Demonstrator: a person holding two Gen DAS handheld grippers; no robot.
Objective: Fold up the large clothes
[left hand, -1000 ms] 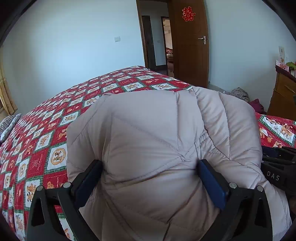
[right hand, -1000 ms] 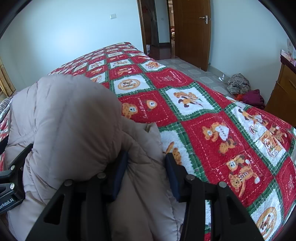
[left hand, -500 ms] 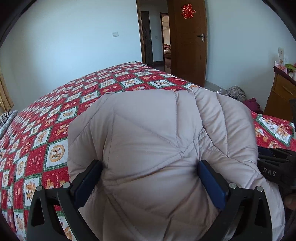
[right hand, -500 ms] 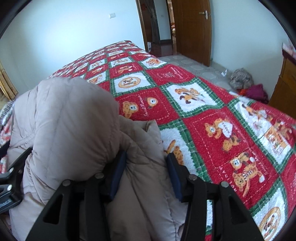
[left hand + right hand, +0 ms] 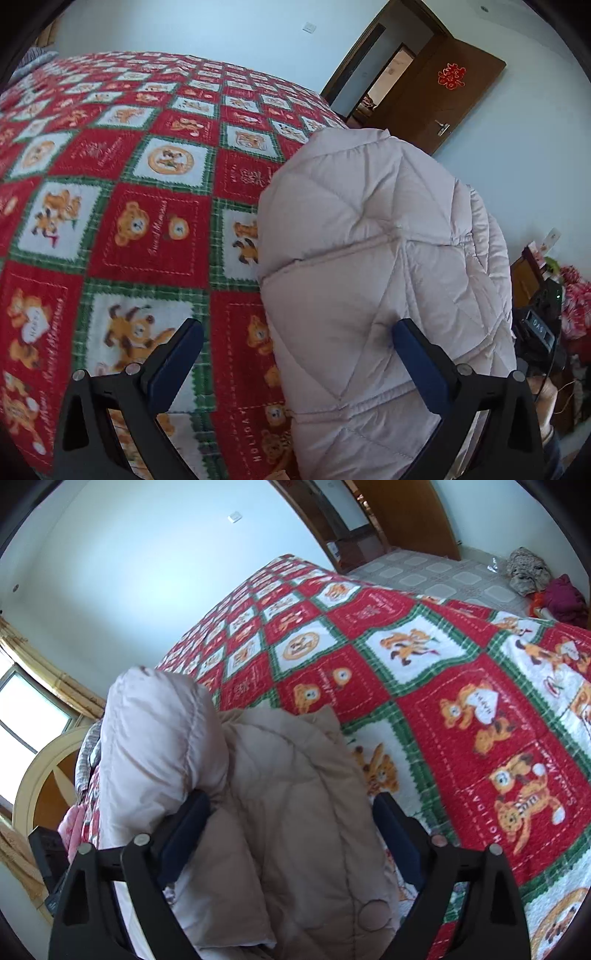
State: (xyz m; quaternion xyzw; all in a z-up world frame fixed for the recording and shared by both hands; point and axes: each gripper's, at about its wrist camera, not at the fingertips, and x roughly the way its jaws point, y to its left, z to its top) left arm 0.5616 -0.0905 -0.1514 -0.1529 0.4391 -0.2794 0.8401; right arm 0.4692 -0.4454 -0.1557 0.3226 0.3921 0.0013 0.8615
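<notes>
A pale beige quilted down jacket [image 5: 380, 258] lies bundled on the bed's red, green and white bear-print quilt [image 5: 122, 206]. My left gripper [image 5: 295, 350] is open wide; its right finger [image 5: 421, 358] rests against the jacket and its left finger [image 5: 173, 354] is over bare quilt. In the right wrist view the jacket [image 5: 288, 794] fills the space between the fingers of my right gripper [image 5: 291, 834], which is open wide around a thick fold without pinching it. The other gripper shows at the left wrist view's right edge [image 5: 539, 325].
A brown door [image 5: 439, 99] stands open at the back. A wooden dresser [image 5: 528, 273] is on the right. Clothes [image 5: 543, 583] lie on the tiled floor [image 5: 436, 576] past the bed. A window [image 5: 26, 709] and the headboard [image 5: 44, 775] are at the left.
Both grippers opened and let go of the jacket. The left gripper shifted left and tilted, so quilt now shows between its fingers. The right view rotated.
</notes>
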